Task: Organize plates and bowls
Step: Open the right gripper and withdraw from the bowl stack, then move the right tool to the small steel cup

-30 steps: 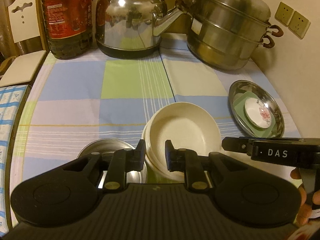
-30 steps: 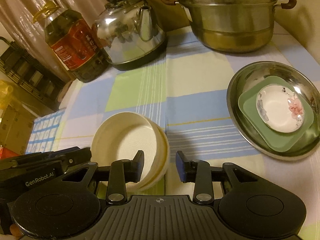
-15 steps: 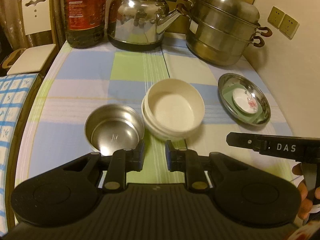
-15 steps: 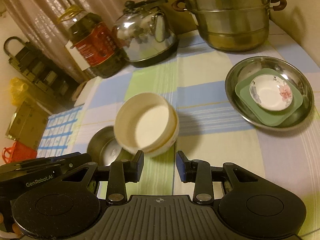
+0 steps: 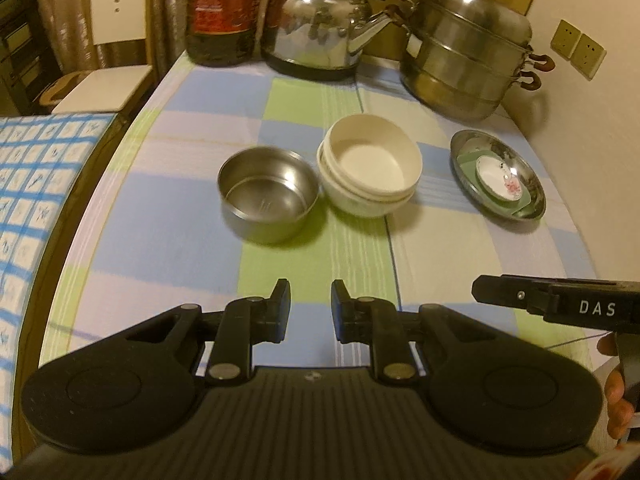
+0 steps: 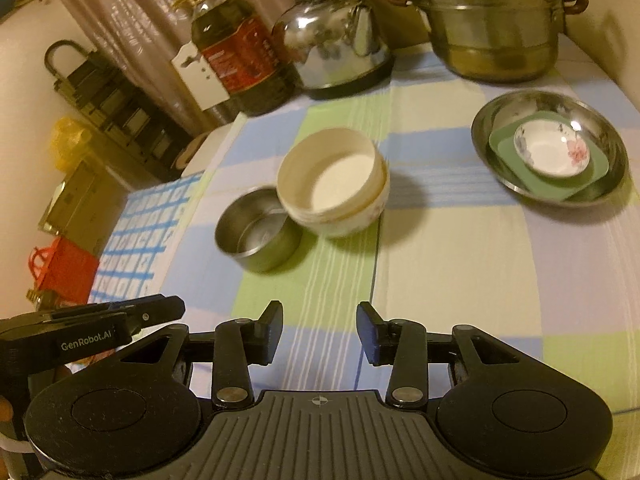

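Both grippers empty, bowls and plates sit mid-table

Left wrist view: left gripper (image 5: 307, 307) low over the checked blue-green-white tablecloth (image 5: 192, 216), jaws a narrow gap apart, nothing between them. Ahead — round stainless steel bowl (image 5: 268, 194), upright, empty, touching or just beside the cream nested bowl stack (image 5: 370, 170) on its right; the inner cream bowl sits slightly tilted in the outer one. Further right, apart from the stack, shallow round steel plate (image 5: 498, 174) holding a square green plate (image 5: 466, 158) with a small white floral dish (image 5: 498, 176) on top. Far edge: dark oil bottle with red label (image 5: 224, 12), shiny steel kettle (image 5: 320, 24), tiered steel steamer pot (image 5: 468, 56). Right gripper's body pokes in at right edge, fingertips out of frame.

Right wrist view: right gripper (image 6: 319, 331) also low over the cloth, jaws moderately open, holding nothing. Steel bowl (image 6: 258, 232) left of cream stack (image 6: 334, 182), rims overlapping in this view — contact unclear. Steel plate (image 6: 500, 120) with green plate (image 6: 516, 168) and floral dish (image 6: 552, 150) at right, well apart from the stack.
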`<state>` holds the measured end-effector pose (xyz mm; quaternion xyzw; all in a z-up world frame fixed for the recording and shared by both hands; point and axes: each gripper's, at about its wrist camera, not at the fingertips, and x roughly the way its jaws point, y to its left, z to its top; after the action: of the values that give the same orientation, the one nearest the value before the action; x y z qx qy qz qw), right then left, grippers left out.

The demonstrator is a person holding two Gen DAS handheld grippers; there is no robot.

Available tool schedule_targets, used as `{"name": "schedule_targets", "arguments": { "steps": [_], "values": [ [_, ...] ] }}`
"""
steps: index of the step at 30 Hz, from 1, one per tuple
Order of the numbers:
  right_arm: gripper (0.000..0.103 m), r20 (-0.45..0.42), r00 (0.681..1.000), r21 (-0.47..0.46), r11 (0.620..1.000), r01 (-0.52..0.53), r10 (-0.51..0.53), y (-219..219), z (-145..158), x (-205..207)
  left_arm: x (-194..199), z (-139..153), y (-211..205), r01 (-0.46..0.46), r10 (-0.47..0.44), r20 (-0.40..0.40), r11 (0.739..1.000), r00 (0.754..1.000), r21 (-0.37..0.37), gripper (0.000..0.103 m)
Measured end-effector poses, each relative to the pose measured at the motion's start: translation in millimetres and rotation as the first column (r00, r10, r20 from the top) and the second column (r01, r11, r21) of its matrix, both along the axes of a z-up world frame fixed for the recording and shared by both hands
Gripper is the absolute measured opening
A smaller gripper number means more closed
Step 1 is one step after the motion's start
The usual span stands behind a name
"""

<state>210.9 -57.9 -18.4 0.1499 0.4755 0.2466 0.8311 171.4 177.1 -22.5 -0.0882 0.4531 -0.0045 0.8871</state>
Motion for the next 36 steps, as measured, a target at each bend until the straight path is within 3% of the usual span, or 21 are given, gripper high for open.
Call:
{"name": "schedule_targets", "arguments": {
  "steps": [16,36],
  "values": [
    [0.045,-0.061,0.994,-0.024,0.996,-0.089,0.088,7.5,-19.0,-22.5,-45.0,-14.6,-4.1,-0.06,0.059,-0.065,0.998,0.996,-0.005,0.019],
    [0.045,-0.088,0.992,-0.033,0.995,-0.092,0.089,38.3,-31.8,-0.2,-24.0,-22.3,15.9,-0.055,0.054,-0.081,0.998,0.995,-0.003,0.019]
  ]
}}
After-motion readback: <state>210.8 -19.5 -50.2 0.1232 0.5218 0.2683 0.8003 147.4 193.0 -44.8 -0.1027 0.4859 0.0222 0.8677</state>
